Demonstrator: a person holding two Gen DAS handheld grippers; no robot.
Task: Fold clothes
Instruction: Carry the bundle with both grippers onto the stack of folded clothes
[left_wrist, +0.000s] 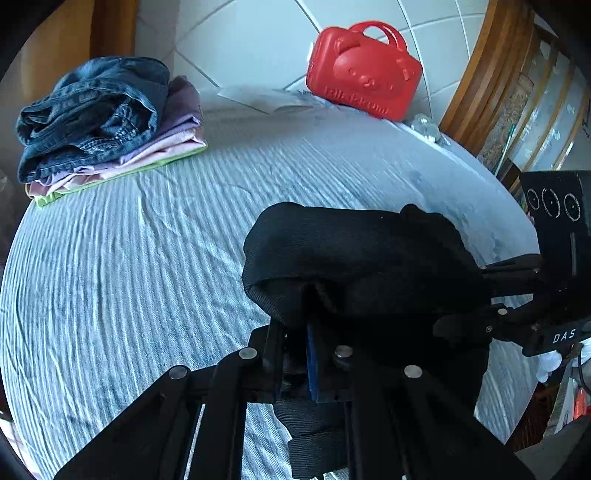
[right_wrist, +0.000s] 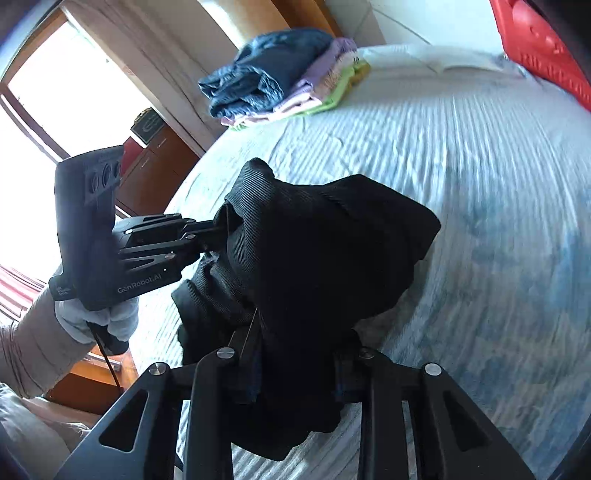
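Observation:
A black ribbed garment hangs bunched above the bed, held from two sides. My left gripper is shut on its near edge, with the cloth draped over the fingertips and a blue pad showing between them. My right gripper reaches in from the right and pinches the garment's other side. In the right wrist view the same black garment covers the right gripper, which is shut on it. The left gripper bites the cloth from the left, held by a gloved hand.
The bed has a light blue striped sheet. A stack of folded clothes topped with dark denim sits at the far left corner. A red plastic case stands at the far edge. Wooden furniture and a bright window lie to the left.

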